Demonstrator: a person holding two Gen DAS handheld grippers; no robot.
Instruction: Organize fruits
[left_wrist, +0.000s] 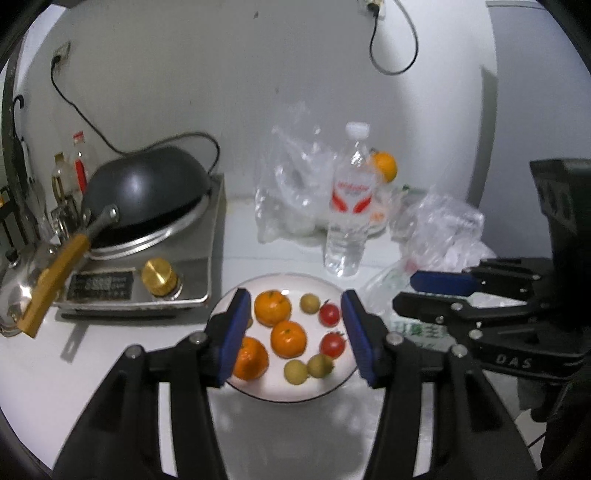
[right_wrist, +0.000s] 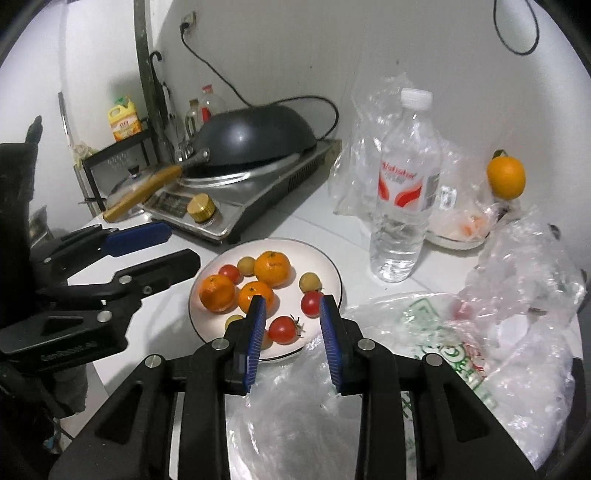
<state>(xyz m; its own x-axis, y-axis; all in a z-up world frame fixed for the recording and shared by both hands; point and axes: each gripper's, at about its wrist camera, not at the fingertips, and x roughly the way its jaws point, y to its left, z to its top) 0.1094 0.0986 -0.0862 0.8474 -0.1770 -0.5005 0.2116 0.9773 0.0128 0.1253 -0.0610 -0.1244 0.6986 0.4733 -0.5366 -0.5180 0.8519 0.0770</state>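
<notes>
A white desk (right_wrist: 295, 221) runs into a pale wall corner, cables hanging from wall sockets. On it stands a white plate (left_wrist: 332, 291) with three oranges (left_wrist: 272, 307), tomatoes (left_wrist: 329, 314) and small yellowish fruits (left_wrist: 295, 371) — a water bottle (right_wrist: 404, 184) and crumpled plastic bags (right_wrist: 517, 295) just beside it. A dark wok (left_wrist: 147, 184) sits on a steel cooker (left_wrist: 177, 266). Another orange (right_wrist: 506, 177) rests behind the bottle. The left tool (left_wrist: 295, 336) hovers above the plate, jaws apart and empty; the right tool (right_wrist: 291, 339) holds nothing either — narrowly parted.
</notes>
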